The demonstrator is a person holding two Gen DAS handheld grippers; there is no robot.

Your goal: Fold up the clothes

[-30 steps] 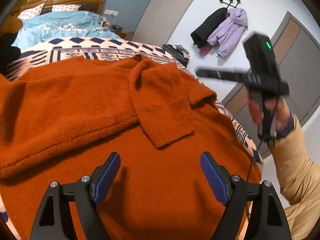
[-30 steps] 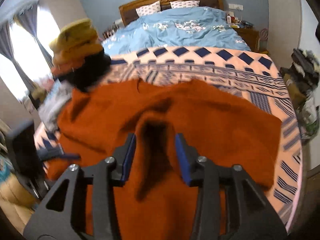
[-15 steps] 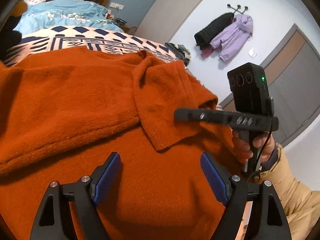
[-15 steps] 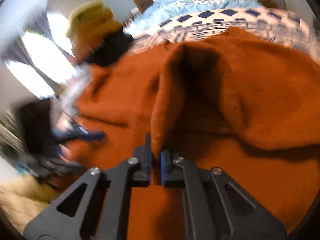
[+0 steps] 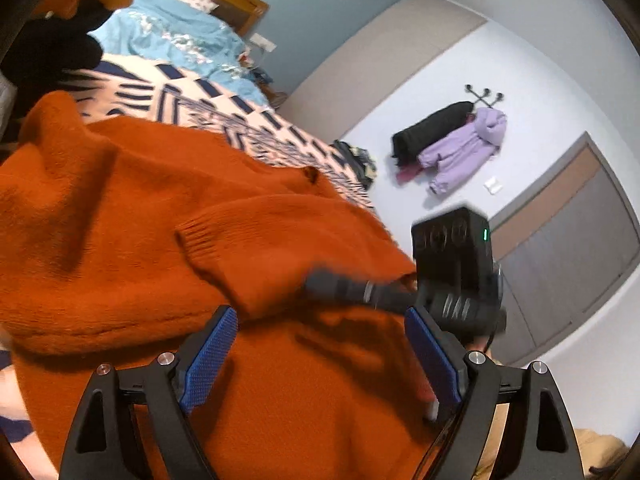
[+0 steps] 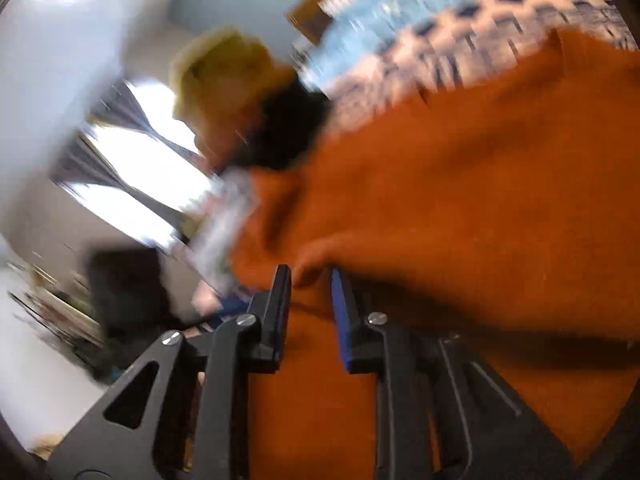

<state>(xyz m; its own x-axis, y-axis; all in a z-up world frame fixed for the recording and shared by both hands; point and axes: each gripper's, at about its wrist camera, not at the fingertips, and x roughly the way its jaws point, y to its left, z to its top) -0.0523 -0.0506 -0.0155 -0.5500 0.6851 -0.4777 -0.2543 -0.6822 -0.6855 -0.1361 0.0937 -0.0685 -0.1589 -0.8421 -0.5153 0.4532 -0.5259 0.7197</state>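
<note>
An orange knit sweater (image 5: 132, 240) lies spread on the patterned bedspread (image 5: 224, 120), one sleeve folded across its body with the ribbed cuff (image 5: 200, 240) toward the left. My left gripper (image 5: 320, 356) is open and empty just above the sweater's lower part. My right gripper (image 5: 316, 284) reaches in from the right under the folded sleeve. In the blurred right wrist view the right gripper (image 6: 310, 284) has its jaws slightly apart with a fold of the sweater (image 6: 460, 220) at its tips.
A stack of folded clothes, yellow over black (image 6: 240, 96), sits at the sweater's far left. A blue duvet (image 5: 176, 36) covers the head of the bed. Jackets (image 5: 460, 148) hang on the wall by a door (image 5: 568, 272).
The right gripper closed on the sleeve, carried it leftward across the sweater, and its jaws have now parted slightly. The left gripper stayed open and tilted.
</note>
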